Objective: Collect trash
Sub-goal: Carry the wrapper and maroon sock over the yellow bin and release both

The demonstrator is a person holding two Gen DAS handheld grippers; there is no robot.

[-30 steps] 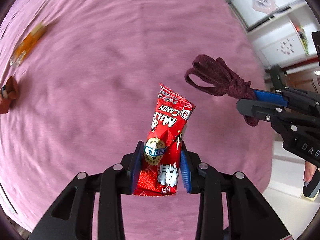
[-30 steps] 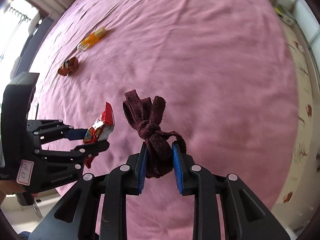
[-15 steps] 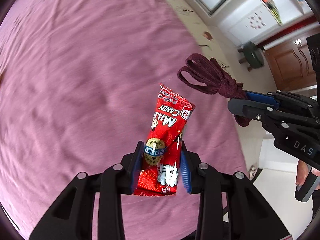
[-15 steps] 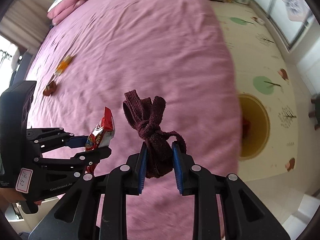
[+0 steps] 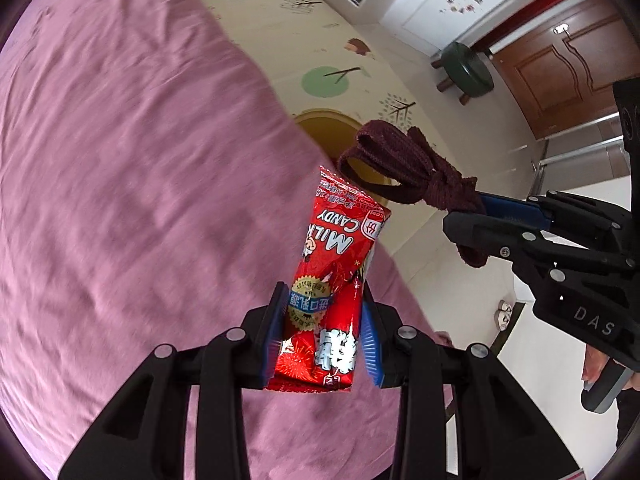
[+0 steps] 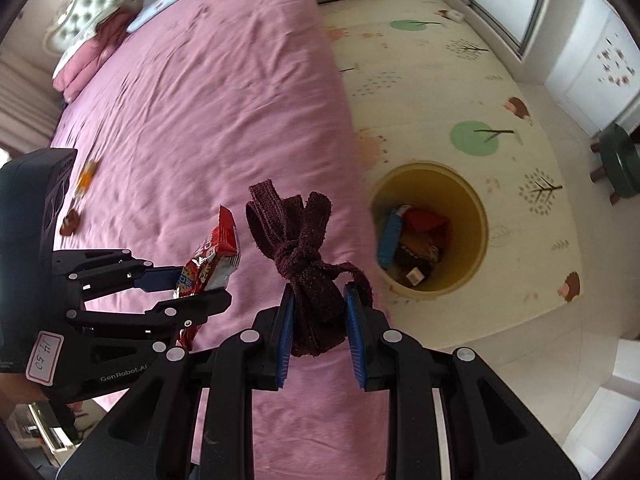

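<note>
Two grippers, one piece of trash each – the left gripper (image 5: 323, 336) is clamped on a red milk candy wrapper (image 5: 332, 284) and the right gripper (image 6: 318, 320) is squeezing a knotted maroon cloth strip (image 6: 304, 256), both held up over the pink bedspread (image 6: 208, 92). Only the right wrist view looks into the yellow bin (image 6: 476, 216) on the patterned floor mat (image 6: 440, 60), with several discarded items inside – plus two small bits (image 6: 78, 196) far across the bed. The left view catches a wooden door (image 5: 560, 68) and green stool (image 5: 466, 70).
</note>
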